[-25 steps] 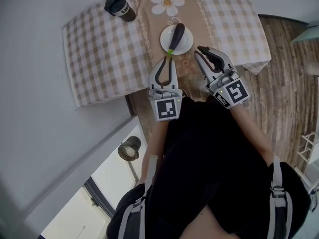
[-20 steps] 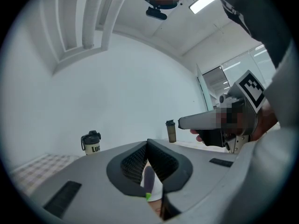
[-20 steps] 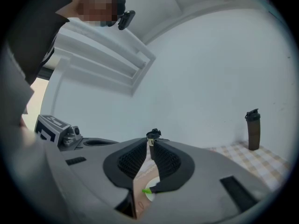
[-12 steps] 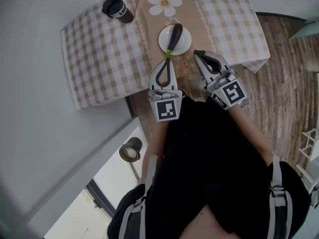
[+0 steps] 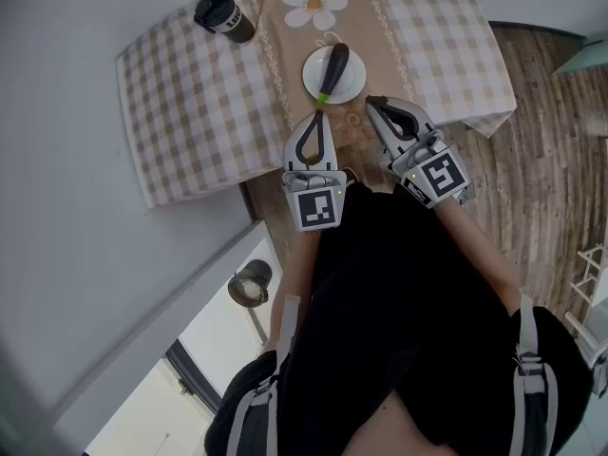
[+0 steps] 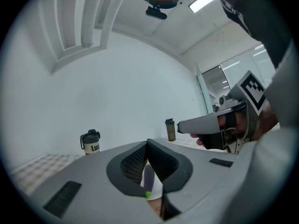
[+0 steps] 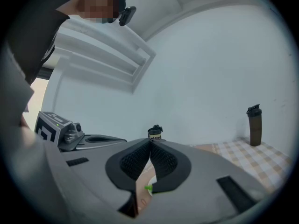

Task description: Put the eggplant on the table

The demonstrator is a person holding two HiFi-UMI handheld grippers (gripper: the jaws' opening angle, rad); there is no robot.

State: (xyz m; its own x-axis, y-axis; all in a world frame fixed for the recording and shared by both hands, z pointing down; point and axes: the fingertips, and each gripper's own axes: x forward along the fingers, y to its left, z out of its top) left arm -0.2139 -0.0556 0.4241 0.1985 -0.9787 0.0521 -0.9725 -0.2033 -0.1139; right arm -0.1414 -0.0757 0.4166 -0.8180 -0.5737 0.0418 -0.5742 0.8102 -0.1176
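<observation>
A dark purple eggplant (image 5: 335,67) with a green stem lies across a small white plate (image 5: 351,88) on the checked tablecloth. Just below the plate, my left gripper (image 5: 317,115) is shut with nothing in it; its tips sit near the stem end. To its right my right gripper (image 5: 370,102) is also shut and empty, beside the plate's lower right rim. In the left gripper view the eggplant (image 6: 148,178) and plate show through the gap under the closed jaws. The right gripper view shows only the green stem tip (image 7: 148,187).
A dark mug with a lid (image 5: 223,14) stands at the table's far left. A flower print (image 5: 315,5) marks the beige runner. A brown bottle (image 7: 254,125) stands on the table's far side. Wooden floor (image 5: 551,160) lies to the right, a grey wall to the left.
Both grippers have closed their jaws. The right gripper has edged slightly left towards the plate. The eggplant has not moved.
</observation>
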